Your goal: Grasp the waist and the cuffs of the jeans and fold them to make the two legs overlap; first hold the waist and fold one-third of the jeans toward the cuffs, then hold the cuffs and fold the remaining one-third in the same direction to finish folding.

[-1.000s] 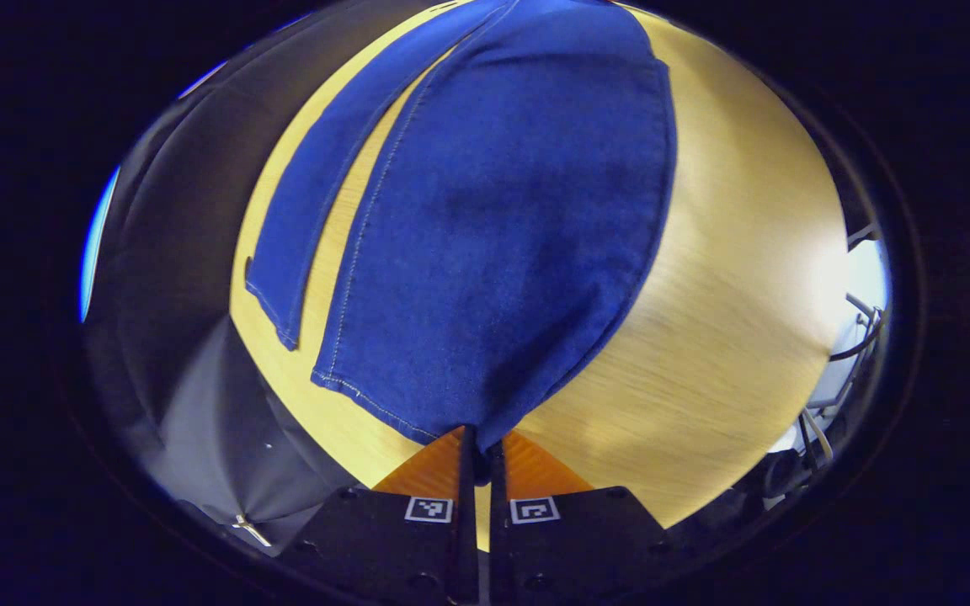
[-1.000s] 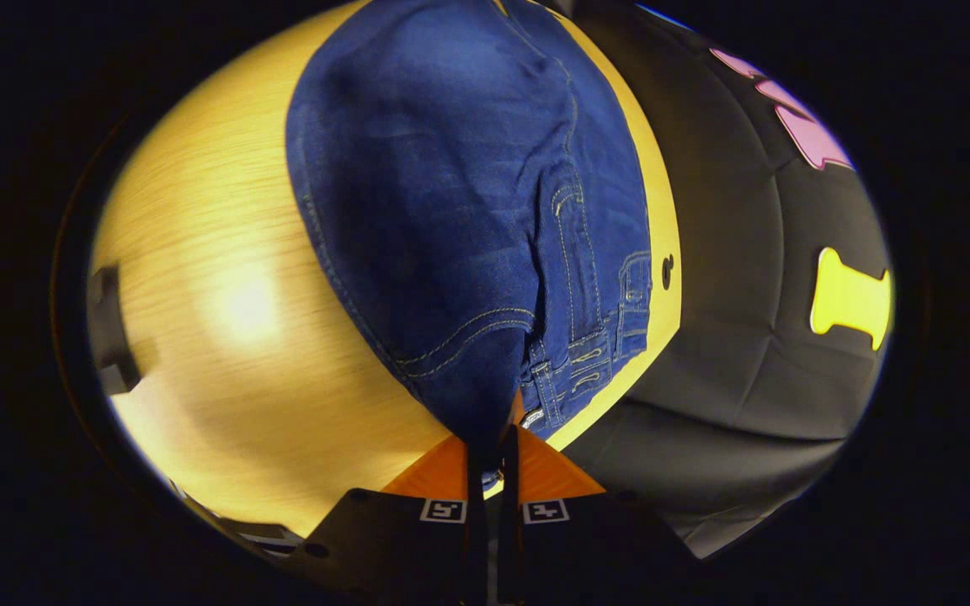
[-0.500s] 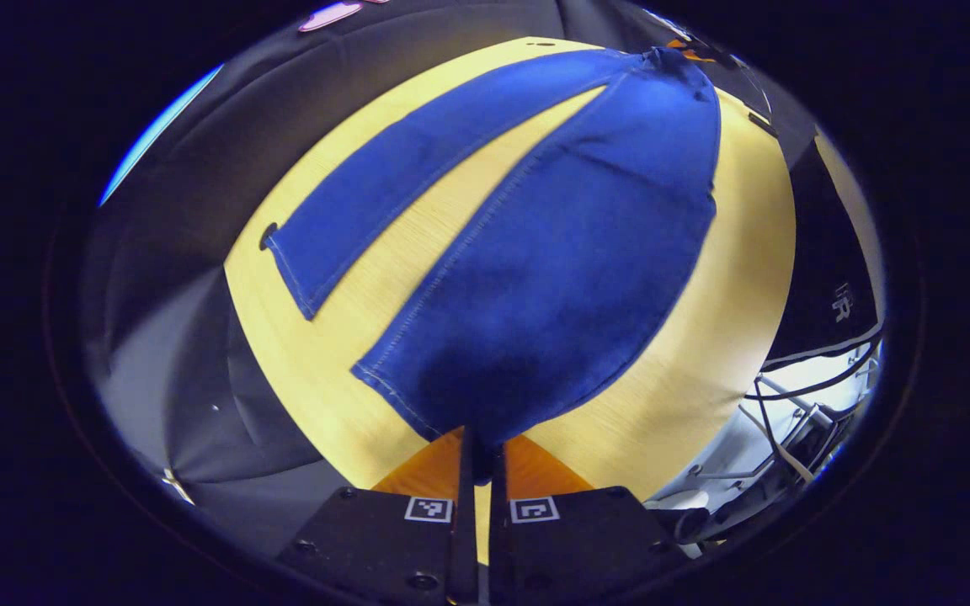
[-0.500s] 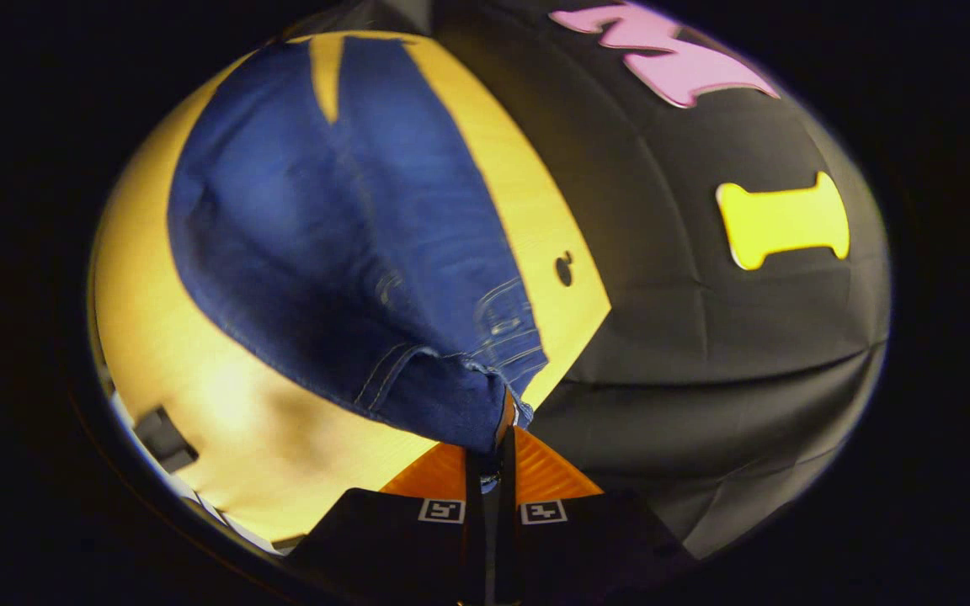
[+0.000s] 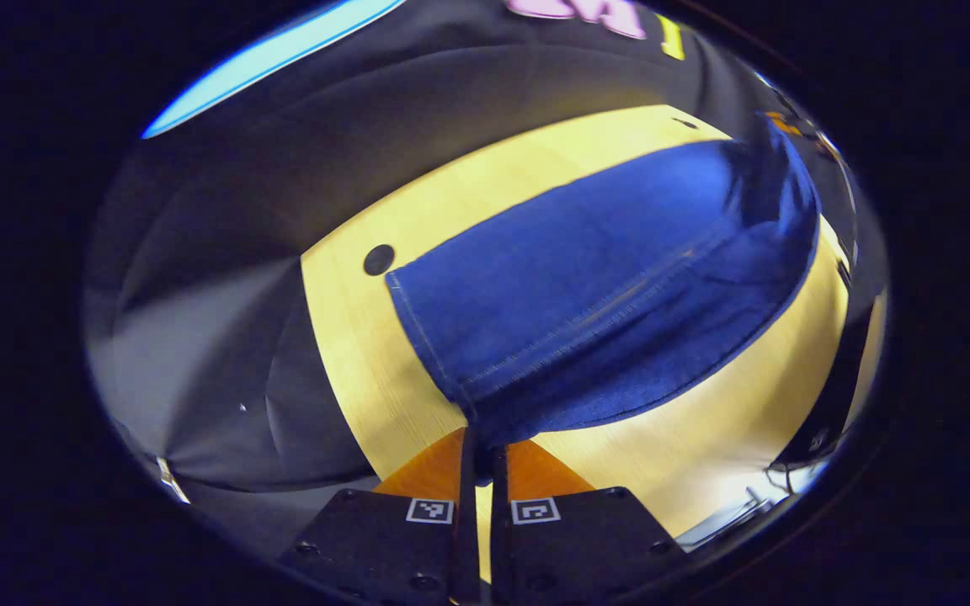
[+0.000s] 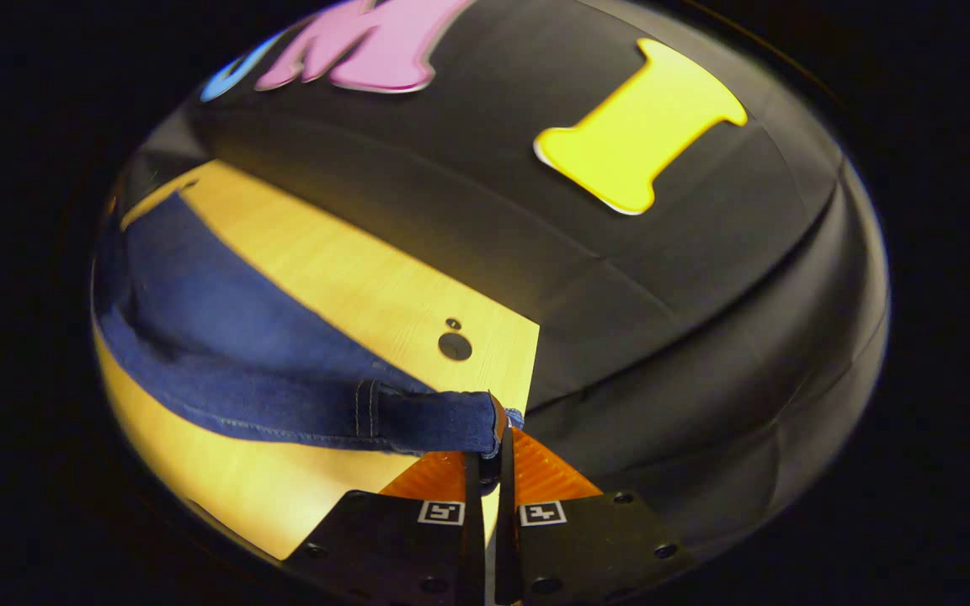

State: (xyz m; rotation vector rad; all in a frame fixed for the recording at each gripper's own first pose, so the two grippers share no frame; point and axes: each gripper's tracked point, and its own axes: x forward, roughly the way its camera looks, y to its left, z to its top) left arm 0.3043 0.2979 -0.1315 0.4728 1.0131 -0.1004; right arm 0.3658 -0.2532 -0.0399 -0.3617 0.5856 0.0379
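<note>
Both fingers (image 5: 457,459) (image 6: 533,467) pairs pinch the jeans (image 5: 611,286) (image 6: 224,379), lifted above the table (image 5: 350,337).

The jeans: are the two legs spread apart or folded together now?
Folded together: in the left gripper view the jeans lie as one stacked band on the table, with no gap between legs.

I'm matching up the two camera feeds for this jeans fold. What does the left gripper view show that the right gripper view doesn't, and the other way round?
Left gripper view alone: the cuff end of the jeans, with its stitched hem, and the left gripper shut on the denim near that end. Right gripper view alone: the waist end with a belt loop, pinched in the shut right gripper. Both share the blue jeans stretched over the wooden table, a round hole in the tabletop, and the black cloth wall behind.
</note>
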